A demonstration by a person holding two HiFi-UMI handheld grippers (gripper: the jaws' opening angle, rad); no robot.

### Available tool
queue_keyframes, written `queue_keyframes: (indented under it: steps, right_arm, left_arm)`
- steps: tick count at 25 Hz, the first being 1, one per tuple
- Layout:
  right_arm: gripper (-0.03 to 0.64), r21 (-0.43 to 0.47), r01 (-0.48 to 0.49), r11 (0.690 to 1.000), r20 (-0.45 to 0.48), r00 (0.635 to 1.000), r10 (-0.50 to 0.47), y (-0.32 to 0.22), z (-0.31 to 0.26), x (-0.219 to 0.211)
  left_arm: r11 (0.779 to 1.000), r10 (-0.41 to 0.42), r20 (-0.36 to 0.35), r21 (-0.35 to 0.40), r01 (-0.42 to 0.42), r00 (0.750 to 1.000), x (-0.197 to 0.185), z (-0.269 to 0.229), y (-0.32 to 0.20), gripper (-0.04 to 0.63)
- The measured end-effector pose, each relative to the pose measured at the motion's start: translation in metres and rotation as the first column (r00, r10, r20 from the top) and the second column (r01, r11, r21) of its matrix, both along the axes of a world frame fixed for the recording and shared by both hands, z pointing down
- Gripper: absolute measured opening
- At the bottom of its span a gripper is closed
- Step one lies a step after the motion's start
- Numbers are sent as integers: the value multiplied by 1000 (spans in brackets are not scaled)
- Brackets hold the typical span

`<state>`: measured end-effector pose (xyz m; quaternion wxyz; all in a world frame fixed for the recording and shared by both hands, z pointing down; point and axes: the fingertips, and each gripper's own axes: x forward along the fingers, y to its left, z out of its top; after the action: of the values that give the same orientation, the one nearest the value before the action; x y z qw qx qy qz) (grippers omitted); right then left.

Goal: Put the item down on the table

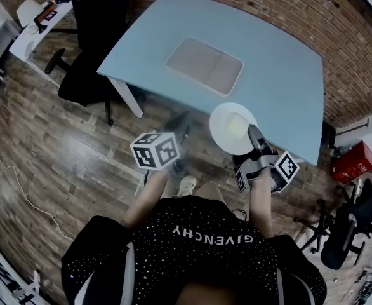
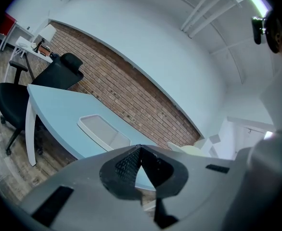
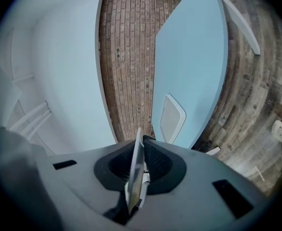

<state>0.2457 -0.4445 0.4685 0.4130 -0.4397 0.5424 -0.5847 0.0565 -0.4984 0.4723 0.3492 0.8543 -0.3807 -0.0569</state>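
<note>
Lettering GIVENCHY shows on the person's black shirt in the head view, where the right gripper holds a white plate at the blue table's near edge. Left gripper view: left gripper jaws closed together, empty. Right gripper view: jaws clamp the plate edge-on.

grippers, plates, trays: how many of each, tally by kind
grippers: 2 (left gripper, right gripper)
plate: 1
tray: 1
total: 4
</note>
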Motion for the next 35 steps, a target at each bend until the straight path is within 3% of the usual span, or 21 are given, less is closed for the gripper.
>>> queue_keyframes:
  steps: [15, 28, 35]
  right_arm:
    - [37, 14, 33, 999, -3, 999, -33, -57, -21, 17]
    - [37, -4, 122, 992, -2, 993, -122, -194, -11, 13]
    - [37, -27, 152, 988, -59, 986, -153, -277, -6, -1]
  left_arm:
    - [998, -57, -11, 5, 57, 998, 5, -15, -47, 9]
    - [991, -130, 1, 11, 130, 992, 1, -13, -163, 9]
    - [993, -121, 27, 2, 121, 992, -7, -9, -240, 9]
